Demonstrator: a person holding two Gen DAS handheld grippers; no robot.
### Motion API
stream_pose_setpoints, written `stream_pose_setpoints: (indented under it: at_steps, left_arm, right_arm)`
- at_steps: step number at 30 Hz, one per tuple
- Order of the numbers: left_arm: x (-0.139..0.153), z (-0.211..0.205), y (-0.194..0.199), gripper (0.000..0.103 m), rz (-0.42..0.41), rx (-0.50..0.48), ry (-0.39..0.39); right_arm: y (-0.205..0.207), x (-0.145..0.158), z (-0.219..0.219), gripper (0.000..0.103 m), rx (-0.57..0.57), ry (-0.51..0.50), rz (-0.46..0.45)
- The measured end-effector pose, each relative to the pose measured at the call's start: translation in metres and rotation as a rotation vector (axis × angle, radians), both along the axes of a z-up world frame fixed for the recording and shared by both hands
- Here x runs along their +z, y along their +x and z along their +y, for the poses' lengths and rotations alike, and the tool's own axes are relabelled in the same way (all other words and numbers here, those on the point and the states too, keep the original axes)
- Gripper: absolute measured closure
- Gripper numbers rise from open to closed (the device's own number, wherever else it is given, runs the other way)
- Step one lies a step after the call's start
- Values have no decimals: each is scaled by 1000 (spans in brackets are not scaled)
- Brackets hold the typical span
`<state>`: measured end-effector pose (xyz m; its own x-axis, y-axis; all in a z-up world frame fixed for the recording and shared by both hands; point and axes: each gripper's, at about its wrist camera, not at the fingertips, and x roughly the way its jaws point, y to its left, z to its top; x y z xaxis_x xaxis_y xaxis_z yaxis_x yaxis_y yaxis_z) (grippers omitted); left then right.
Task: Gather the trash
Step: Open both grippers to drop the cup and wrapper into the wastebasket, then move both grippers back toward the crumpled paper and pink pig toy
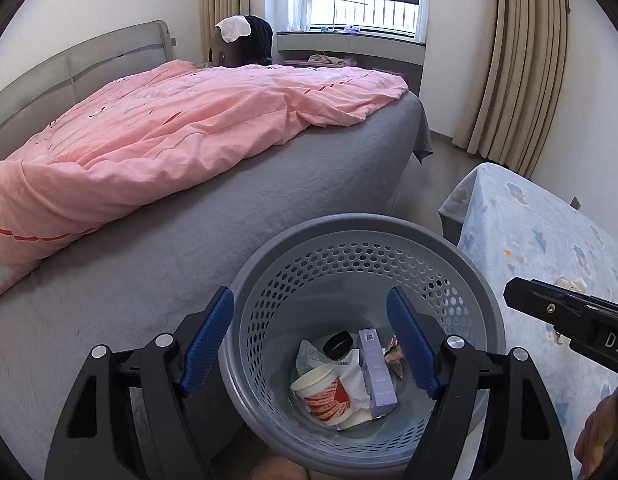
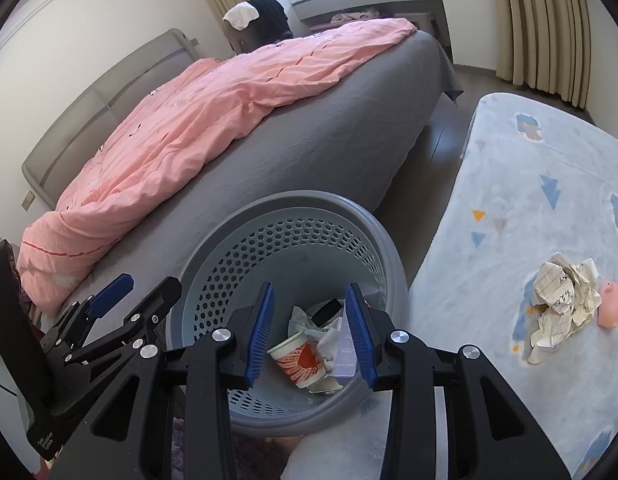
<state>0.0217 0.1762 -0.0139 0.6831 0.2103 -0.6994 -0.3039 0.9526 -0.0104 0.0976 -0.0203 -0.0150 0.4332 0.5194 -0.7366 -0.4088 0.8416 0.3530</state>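
A grey perforated basket [image 1: 361, 224] [image 2: 309, 196] stands beside the bed. Inside lie a red-patterned paper cup [image 1: 327, 394] [image 2: 299, 360], a lilac box [image 1: 375, 368], a black round lid [image 1: 337, 344] and wrappers. My left gripper [image 1: 310, 294] hangs over the basket mouth, open wide, with nothing between its blue pads. My right gripper [image 2: 310, 288] is also above the basket, open to a narrower gap and empty. It shows in the left wrist view as a black finger [image 1: 549, 308]. Crumpled lined paper [image 2: 561, 300] lies on the pale blue cover to the right.
A bed with a grey sheet [image 1: 269, 200] and a pink quilt [image 1: 169, 128] fills the left side. The pale blue patterned cover [image 2: 529, 184] lies right of the basket, with a pink pig toy [image 2: 611, 304] beside the paper. Curtains [image 1: 521, 60] and a window are at the back.
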Motion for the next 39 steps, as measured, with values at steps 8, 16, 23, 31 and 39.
stream_pose_setpoints:
  at_steps: [8, 16, 23, 31, 39]
  left_arm:
    - [0, 0, 0, 28, -2, 0, -2]
    - [1, -4, 0, 28, -5, -12, -2]
    - [3, -13, 1, 28, -7, -27, -7]
    - [3, -27, 4, 28, -9, -54, -3]
    - [3, -41, 6, 28, -11, -77, -9]
  right_arm:
    - [-2, -1, 1, 65, 3, -5, -2]
    - [-4, 1, -3, 63, -4, -4, -8]
    - [-5, 3, -16, 62, -24, -4, -10]
    - [-3, 6, -36, 61, -57, -3, -14]
    - [-1, 6, -65, 60, -111, -12, -18]
